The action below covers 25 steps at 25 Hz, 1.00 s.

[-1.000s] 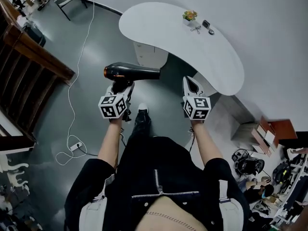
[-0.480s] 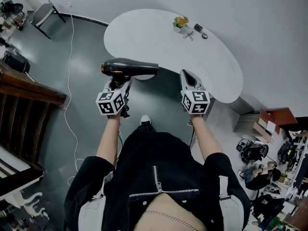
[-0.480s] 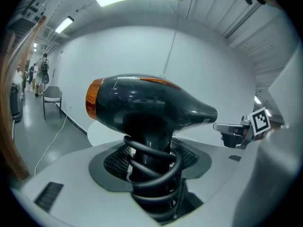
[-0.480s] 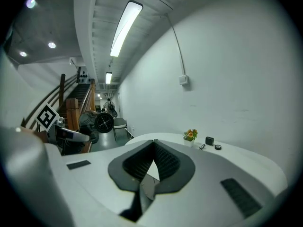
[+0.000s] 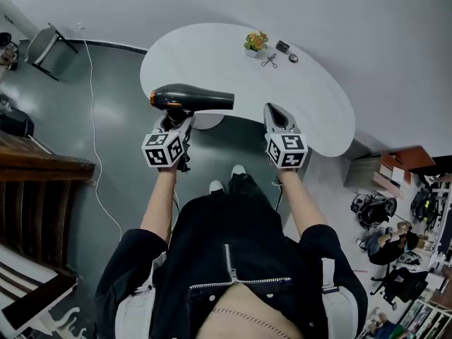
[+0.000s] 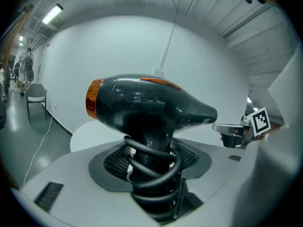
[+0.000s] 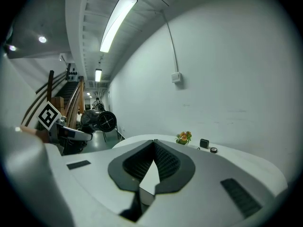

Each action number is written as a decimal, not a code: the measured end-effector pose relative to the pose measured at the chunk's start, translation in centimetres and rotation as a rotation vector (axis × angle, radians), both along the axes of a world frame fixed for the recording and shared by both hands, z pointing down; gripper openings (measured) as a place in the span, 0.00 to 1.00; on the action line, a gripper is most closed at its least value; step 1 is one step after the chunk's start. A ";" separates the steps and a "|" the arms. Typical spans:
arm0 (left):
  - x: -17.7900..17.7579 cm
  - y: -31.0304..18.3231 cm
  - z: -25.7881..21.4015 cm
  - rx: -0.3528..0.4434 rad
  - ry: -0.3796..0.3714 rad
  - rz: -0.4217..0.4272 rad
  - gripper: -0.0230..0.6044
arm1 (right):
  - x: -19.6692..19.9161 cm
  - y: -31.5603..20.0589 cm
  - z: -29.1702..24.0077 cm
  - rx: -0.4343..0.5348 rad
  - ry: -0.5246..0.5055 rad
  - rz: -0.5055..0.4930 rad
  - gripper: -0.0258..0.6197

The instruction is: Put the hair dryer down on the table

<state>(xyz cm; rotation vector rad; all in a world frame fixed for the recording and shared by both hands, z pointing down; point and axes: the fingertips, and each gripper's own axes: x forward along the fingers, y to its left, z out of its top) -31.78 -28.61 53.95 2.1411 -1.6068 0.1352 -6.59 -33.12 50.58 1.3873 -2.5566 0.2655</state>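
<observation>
A black hair dryer (image 5: 192,98) with an orange rear ring is held in the air, nozzle pointing right, just short of the near edge of the white rounded table (image 5: 212,58). My left gripper (image 5: 175,122) is shut on its handle. In the left gripper view the hair dryer (image 6: 151,103) fills the middle, and its coiled cord wraps the handle between the jaws of the left gripper (image 6: 151,155). My right gripper (image 5: 275,110) hovers to the right at the same height, shut with nothing in it. In its own view the right gripper (image 7: 153,144) has its tips touching.
On the table's far side stand a small flower pot (image 5: 252,43), scissors (image 5: 269,61) and two small dark items (image 5: 282,46). A chair (image 5: 46,42) and a white floor cable (image 5: 90,111) lie to the left, a wooden stair rail (image 5: 42,169) at the far left, and clutter (image 5: 374,210) to the right.
The person has walked toward the table, so it now lies closer under both grippers. The hair dryer stays gripped at the same height. The right gripper keeps its pose.
</observation>
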 end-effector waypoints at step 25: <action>4.1 -19.4 1.3 -0.058 -0.032 0.114 0.46 | 3.1 -17.1 0.8 -0.037 -0.049 0.078 0.05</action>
